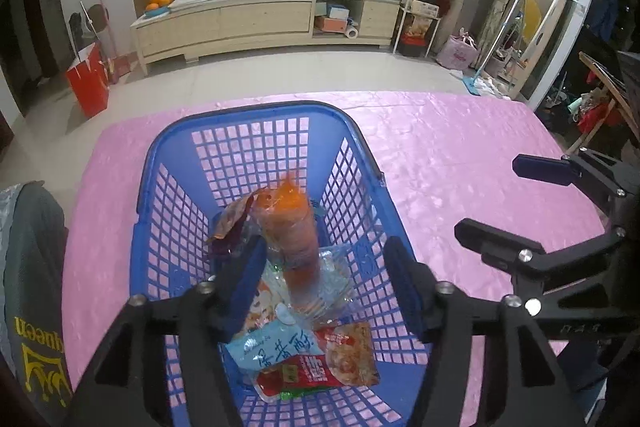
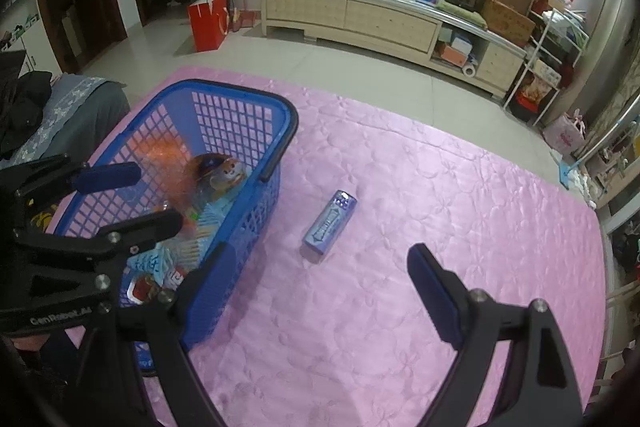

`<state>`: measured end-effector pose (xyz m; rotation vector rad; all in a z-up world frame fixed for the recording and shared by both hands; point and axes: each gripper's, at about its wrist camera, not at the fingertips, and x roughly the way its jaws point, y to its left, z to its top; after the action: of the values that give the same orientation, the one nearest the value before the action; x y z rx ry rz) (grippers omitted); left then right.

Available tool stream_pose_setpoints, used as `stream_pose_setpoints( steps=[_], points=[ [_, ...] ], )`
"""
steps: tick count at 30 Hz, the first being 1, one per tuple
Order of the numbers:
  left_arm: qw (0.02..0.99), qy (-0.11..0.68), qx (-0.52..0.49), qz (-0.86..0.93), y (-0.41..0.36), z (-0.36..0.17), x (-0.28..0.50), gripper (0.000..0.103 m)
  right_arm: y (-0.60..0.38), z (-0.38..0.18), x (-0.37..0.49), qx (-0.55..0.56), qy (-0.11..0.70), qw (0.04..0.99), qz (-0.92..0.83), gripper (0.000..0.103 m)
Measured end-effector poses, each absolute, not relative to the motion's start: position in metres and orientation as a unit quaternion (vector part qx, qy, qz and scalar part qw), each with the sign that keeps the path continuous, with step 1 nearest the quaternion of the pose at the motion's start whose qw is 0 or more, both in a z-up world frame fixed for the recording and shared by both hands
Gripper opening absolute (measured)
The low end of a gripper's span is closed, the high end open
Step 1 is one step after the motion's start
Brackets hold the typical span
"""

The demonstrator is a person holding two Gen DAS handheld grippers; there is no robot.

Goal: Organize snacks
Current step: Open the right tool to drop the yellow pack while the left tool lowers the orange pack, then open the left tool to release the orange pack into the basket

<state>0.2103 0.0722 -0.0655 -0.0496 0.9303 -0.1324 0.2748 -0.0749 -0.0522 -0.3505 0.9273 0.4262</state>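
A blue plastic basket [image 1: 240, 107] [image 2: 240, 91] stands on the pink table cover [image 1: 440, 155] [image 2: 400, 187]. My left gripper [image 1: 324, 267] [image 2: 140, 199] hangs open over the basket. A blurred orange snack packet [image 1: 296, 227] [image 2: 176, 163] is upright between its fingers; the right pad stands clear of it. Beneath lie a light blue packet [image 1: 276, 347], a red packet [image 1: 296, 375] and several others. A small blue-violet pack [image 2: 330, 223] lies on the cover just right of the basket. My right gripper [image 2: 320, 255] [image 1: 500, 199] is open right behind this pack, empty.
A grey garment [image 1: 32, 267] hangs at the table's left edge. Beyond the table's far edge are tiled floor, a red paper bag [image 1: 88, 79] [image 2: 208, 23] and a long low cabinet [image 1: 260, 23] [image 2: 360, 15]. Clutter and a rack stand at the right.
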Motion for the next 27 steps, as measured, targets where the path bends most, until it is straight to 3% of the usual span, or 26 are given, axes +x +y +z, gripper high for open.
stream_pose_setpoints(
  steps=[2, 16, 25, 27],
  points=[
    [0.892, 0.447, -0.019, -0.061, 0.071, -0.062, 0.205, 0.068, -0.081, -0.048, 0.274, -0.154, 0.446, 0.858, 0.204, 0.09],
    [0.899, 0.435, -0.031, -0.03, 0.076, -0.033, 0.19, 0.068, -0.094, -0.017, 0.265, -0.126, 0.427, 0.871, 0.209, 0.09],
    [0.885, 0.46, -0.065, -0.009, 0.091, -0.037, 0.217, 0.068, -0.093, -0.026, 0.298, -0.117, 0.464, 0.859, 0.184, 0.09],
    [0.88, 0.468, -0.074, -0.003, 0.096, -0.04, 0.227, 0.073, -0.092, -0.029, 0.307, -0.113, 0.473, 0.855, 0.18, 0.09]
  ],
)
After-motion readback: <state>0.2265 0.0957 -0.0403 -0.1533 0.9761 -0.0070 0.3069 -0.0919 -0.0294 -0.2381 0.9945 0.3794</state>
